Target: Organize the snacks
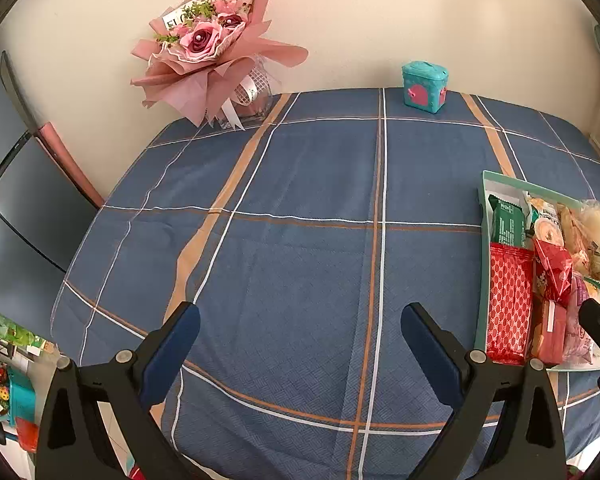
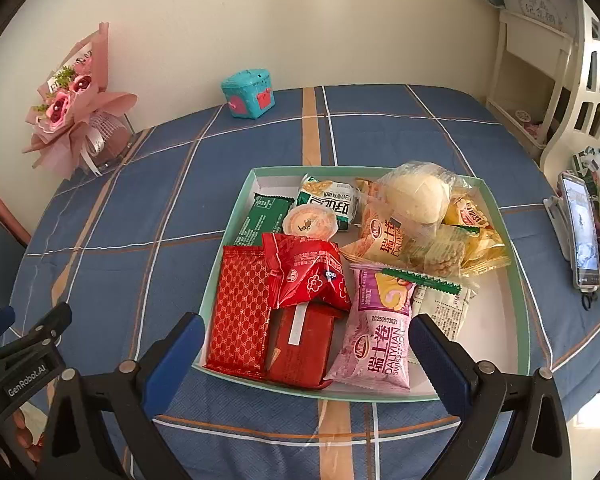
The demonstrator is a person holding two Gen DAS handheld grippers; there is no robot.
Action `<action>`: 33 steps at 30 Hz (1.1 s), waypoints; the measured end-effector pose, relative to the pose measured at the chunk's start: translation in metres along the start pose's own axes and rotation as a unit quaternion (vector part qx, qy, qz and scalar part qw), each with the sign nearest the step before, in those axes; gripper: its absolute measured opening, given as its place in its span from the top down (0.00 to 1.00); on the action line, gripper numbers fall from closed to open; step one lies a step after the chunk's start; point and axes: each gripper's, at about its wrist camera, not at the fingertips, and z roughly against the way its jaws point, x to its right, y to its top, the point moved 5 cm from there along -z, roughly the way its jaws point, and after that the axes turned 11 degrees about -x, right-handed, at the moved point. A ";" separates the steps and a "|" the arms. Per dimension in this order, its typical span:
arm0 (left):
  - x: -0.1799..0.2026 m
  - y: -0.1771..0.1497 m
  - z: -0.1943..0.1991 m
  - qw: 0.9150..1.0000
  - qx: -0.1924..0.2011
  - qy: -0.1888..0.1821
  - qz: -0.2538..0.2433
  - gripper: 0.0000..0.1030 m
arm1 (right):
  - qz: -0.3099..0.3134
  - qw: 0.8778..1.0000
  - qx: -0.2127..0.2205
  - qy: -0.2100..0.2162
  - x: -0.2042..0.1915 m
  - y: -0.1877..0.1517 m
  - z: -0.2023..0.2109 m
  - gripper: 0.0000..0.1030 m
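Observation:
A shallow mint-rimmed tray (image 2: 512, 264) sits on the blue plaid tablecloth, filled with several snacks: a red patterned packet (image 2: 242, 312), a red crumpled bag (image 2: 308, 272), a pink Swiss-roll packet (image 2: 376, 336), a green bar (image 2: 260, 220), a wrapped bun (image 2: 416, 196). My right gripper (image 2: 304, 340) is open, hovering over the tray's near edge, empty. My left gripper (image 1: 300, 328) is open and empty over bare cloth, left of the tray (image 1: 485, 200). The red patterned packet (image 1: 508, 304) shows there too.
A pink bouquet (image 1: 208, 48) and a teal box (image 1: 424, 86) stand at the table's far edge by the wall. A phone on a stand (image 2: 580, 228) is at the right edge. A white shelf (image 2: 540, 60) stands beyond the table at the right.

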 end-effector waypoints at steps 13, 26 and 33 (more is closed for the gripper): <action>-0.006 0.002 -0.002 1.000 -0.004 -0.015 0.000 0.02 | 0.003 1.000 -0.005 -0.002 -0.004 -0.001 -0.004 0.00; -0.005 0.002 -0.004 1.000 -0.011 -0.027 -0.002 0.02 | 0.005 1.000 -0.006 -0.002 -0.006 -0.001 -0.005 0.00; -0.005 0.002 -0.005 0.999 -0.014 -0.030 0.000 0.02 | 0.005 1.000 -0.007 -0.002 -0.007 -0.001 -0.005 0.00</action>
